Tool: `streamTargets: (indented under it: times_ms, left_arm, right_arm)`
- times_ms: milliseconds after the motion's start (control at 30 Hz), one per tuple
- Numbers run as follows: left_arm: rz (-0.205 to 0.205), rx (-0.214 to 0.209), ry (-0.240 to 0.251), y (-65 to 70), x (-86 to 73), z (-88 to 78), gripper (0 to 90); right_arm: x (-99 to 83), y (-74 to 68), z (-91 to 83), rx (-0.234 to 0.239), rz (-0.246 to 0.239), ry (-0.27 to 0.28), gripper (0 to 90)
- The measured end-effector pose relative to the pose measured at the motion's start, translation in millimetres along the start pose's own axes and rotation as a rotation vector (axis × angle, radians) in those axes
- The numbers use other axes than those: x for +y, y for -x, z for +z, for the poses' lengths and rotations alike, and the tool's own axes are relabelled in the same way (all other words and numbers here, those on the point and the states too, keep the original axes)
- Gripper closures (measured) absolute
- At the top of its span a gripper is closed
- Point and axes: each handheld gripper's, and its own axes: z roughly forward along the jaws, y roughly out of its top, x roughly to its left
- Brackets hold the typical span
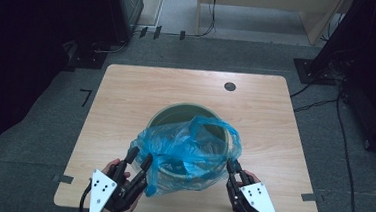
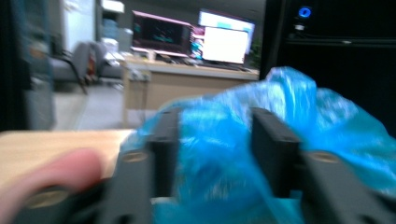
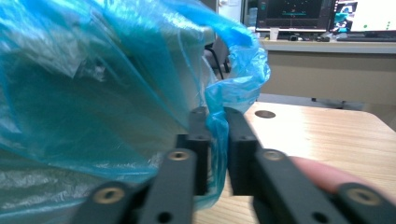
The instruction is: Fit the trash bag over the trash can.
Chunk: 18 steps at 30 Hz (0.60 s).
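The bag (image 1: 185, 153) is sitting bunched over the near side of the bin (image 1: 185, 117), which is standing mid-counter (image 1: 126, 96). The far rim is showing bare, so the liner looks only partly draped to me.

Your right gripper (image 1: 231, 165) is sitting low at the bin's right near side. In the right gripper view the jaws are nearly together with a thin fold of bag (image 3: 215, 116) running between them. They're looking pinched on it, though the hold seems light.

Your left gripper (image 1: 139, 157) is tilting up toward the bag's left edge. In the left gripper view the jaws are standing apart with blue film (image 2: 215, 154) billowing between them. That frame is blurry, so I'm not seeing the pads pressing on anything.

What I'd be worrying about:
- That right pinch is thin, so a sharp tug could slide the film out.
- If you're closing the left on a loose puff instead of the hem, you're just going to bunch it up more.
- Pulling both sides toward you could drag or tip the bin, since nothing is bracing it.

Both hands are coming in low from the near edge, knuckles down, grippers angling inward.
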Motion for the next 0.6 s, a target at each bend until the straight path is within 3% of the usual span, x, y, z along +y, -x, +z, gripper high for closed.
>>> streamTargets:
  times_ms: [67,167,367,500,600]
  left_arm:
    - [-0.01,-0.001,0.001,-1.9,-1.9,-0.4,69.3]
    - [-0.019,0.008,-0.005,-9.0,-7.0,-1.1,82.4]
    - [-0.015,0.007,0.021,-14.1,-7.3,-2.9,88.1]
    - [-0.015,0.001,0.03,-17.9,-7.6,-3.7,88.9]
    - [-0.015,-0.002,0.031,-19.5,-8.3,-3.4,88.9]
  right_arm:
    - [1.1,1.7,-1.6,0.003,-0.001,0.013,68.4]
    - [4.9,8.0,-7.4,0.037,0.029,0.051,51.4]
    - [11.6,15.8,-17.7,0.082,0.018,0.105,35.9]
    - [17.4,21.9,-27.7,0.094,0.029,0.136,31.5]
    - [26.0,26.0,-33.1,0.068,0.046,0.158,31.9]
